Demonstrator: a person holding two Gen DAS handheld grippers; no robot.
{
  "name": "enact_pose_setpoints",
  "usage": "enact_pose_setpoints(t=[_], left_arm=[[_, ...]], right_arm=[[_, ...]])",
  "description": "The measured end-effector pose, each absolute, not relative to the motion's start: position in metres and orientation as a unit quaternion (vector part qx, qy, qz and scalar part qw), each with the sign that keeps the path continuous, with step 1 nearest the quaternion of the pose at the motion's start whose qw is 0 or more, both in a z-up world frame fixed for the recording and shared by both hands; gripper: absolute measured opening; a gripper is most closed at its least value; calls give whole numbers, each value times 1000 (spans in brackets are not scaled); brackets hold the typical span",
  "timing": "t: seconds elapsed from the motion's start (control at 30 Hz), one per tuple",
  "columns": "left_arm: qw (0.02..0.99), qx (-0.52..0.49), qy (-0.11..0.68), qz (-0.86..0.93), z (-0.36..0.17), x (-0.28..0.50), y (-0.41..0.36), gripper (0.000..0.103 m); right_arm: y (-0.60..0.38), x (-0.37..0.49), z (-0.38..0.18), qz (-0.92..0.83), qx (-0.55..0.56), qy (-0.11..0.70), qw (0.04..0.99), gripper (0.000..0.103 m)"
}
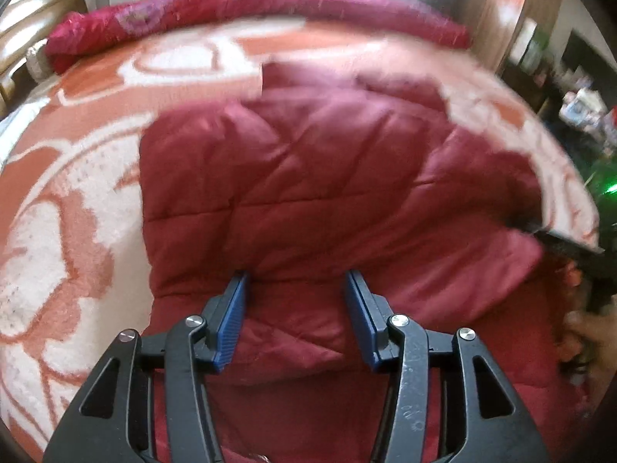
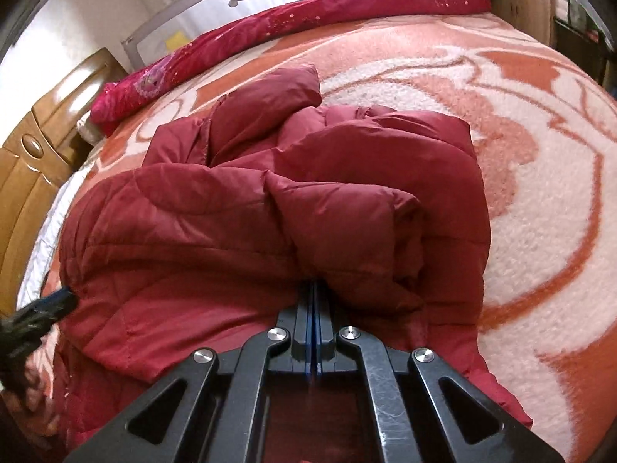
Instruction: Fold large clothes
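Blue-padded and spread wide, the left gripper [image 1: 295, 281] hangs open over the near hem of a dark red quilted jacket [image 1: 308, 193], with nothing between its pads; the cloth runs on from its tips toward twelve o'clock. Over on the other side, the right gripper [image 2: 314, 289] is pinched shut on a bunched fold of the same jacket [image 2: 270, 212], the puffy cloth swelling up just ahead of the closed pads.

That jacket lies partly folded near the middle of the bed, on an orange-and-cream patterned blanket [image 2: 540, 193], one sleeve [image 2: 270, 96] sticking out at eleven o'clock in the right view. A rolled pink-red quilt [image 2: 308, 11] lies along the far edge at twelve o'clock.

It looks soft, padded and light for its bulk, with a smooth shell that is likely to slide and spring back open when let go. Seams, hems and doubled edges should give a surer hold than the puffed panels. For the open gripper, the hem at its tips seems the natural place to grasp.
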State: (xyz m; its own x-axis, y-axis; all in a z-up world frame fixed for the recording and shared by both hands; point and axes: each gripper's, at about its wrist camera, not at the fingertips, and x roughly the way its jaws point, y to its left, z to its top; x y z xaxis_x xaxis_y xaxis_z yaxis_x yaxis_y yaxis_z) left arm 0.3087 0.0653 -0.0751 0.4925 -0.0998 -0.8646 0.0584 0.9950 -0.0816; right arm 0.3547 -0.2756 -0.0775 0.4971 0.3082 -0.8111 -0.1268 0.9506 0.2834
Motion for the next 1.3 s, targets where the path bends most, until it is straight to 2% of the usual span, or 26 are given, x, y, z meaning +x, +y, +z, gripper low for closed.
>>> enact_pose_setpoints(t=[0.13, 0.2, 0.33, 0.5, 1.0, 1.03, 1.1, 1.17, 1.23, 1.3], left_arm=[[857, -20, 512, -43, -81, 319, 66, 50], [856, -16, 514, -42, -80, 320, 65, 50], [860, -6, 508, -44, -83, 318, 64, 51], [862, -16, 505, -43, -79, 313, 69, 51], [866, -98, 490, -8, -45, 223, 124, 51], [867, -99, 489, -7, -44, 217, 127, 51], [868, -96, 488, -3, -41, 207, 131, 51], [867, -95, 489, -2, -41, 198, 135, 51], [865, -96, 492, 1, -42, 191, 139, 51], [863, -99, 495, 2, -44, 183, 143, 51]], right_arm=[[-282, 345, -61, 121, 130, 481, 859, 0], [-280, 336, -48, 113, 109, 463, 873, 3], [-280, 338, -71, 89, 58, 485, 868, 0], [-293, 340, -80, 103, 96, 492, 859, 0], [-299, 337, -67, 101, 118, 489, 858, 0], [-300, 334, -63, 103, 122, 486, 859, 5], [-301, 328, -55, 102, 125, 483, 861, 7], [-301, 317, -43, 108, 126, 474, 865, 15], [-301, 305, -35, 116, 123, 467, 868, 32], [-301, 292, -28, 124, 118, 461, 871, 33]])
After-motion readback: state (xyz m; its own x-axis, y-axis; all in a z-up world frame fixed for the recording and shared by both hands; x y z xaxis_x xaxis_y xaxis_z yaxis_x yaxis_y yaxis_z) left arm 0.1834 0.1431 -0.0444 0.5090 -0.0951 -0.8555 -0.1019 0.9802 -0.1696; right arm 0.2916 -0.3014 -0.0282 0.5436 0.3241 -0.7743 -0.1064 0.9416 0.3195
